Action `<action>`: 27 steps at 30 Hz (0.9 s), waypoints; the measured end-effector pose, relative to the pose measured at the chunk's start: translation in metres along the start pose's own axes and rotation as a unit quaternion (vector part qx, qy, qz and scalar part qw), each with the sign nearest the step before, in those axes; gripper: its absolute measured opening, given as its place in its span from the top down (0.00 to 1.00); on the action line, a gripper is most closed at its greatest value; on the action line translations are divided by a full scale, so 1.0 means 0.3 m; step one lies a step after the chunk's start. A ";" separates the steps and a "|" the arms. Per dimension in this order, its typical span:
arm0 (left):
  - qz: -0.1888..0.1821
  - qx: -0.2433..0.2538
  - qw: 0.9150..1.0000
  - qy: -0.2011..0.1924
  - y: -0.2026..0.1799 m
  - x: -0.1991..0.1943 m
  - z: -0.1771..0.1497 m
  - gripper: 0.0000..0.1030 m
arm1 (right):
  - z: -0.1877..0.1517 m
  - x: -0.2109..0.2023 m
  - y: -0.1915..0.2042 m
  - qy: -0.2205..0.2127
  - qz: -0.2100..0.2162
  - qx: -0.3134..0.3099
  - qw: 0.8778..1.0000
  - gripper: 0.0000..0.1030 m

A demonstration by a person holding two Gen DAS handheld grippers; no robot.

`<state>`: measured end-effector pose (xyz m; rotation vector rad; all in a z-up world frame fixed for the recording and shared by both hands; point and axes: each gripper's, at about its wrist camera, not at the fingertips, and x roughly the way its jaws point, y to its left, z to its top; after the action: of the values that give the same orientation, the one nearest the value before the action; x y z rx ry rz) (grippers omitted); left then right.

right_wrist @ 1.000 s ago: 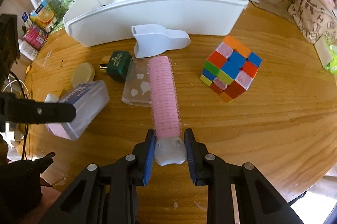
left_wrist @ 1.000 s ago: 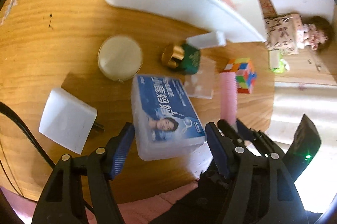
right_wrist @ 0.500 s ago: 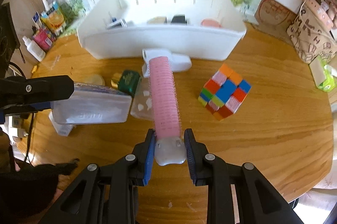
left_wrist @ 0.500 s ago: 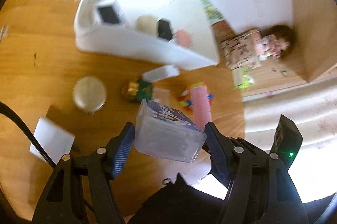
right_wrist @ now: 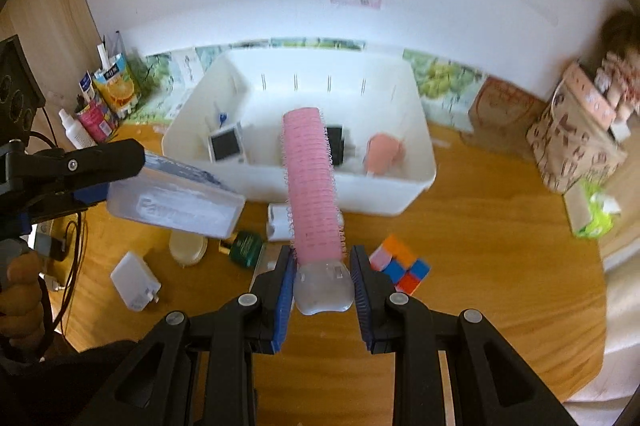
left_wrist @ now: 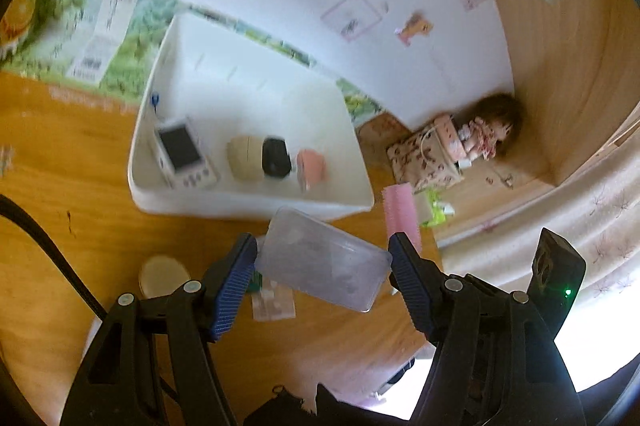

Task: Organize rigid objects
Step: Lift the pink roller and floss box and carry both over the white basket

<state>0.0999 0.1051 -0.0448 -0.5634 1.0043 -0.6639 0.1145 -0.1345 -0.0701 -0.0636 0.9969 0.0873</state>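
Clear plastic box with blue label (left_wrist: 326, 264) is pinched in my left gripper (left_wrist: 322, 266), now lifted off the wooden table (right_wrist: 500, 246) and carried toward the white plastic bin (right_wrist: 416, 181) at the table's back edge. Pink bristled hair roller (right_wrist: 310, 185) is clamped by its handle in my right gripper (right_wrist: 322, 288), likewise raised since a second ago. Both look ready to drop in.

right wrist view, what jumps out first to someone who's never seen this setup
The long pink bristly hair roller dominates, clamped by its clear base in the right gripper and pointing at the white plastic bin. On the left, the left gripper holds a translucent rectangular plastic box up above the wooden table.
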 end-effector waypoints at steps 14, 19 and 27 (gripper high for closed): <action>-0.023 0.025 0.996 -0.083 -0.034 -0.025 0.136 0.31 | 0.134 0.041 -0.008 -0.066 0.000 -0.006 0.998 0.73; -0.019 0.033 0.994 -0.098 -0.035 -0.001 0.171 0.31 | 0.155 0.083 -0.032 -0.090 -0.003 0.010 0.996 0.73; 0.013 0.043 0.993 -0.105 -0.011 0.076 0.239 0.31 | 0.189 0.165 -0.082 -0.122 -0.012 0.021 0.992 0.73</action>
<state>0.1719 0.0952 -0.0248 -0.5316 0.7817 -0.6097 0.1910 -0.1515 -0.0808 -0.0252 0.7527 0.0494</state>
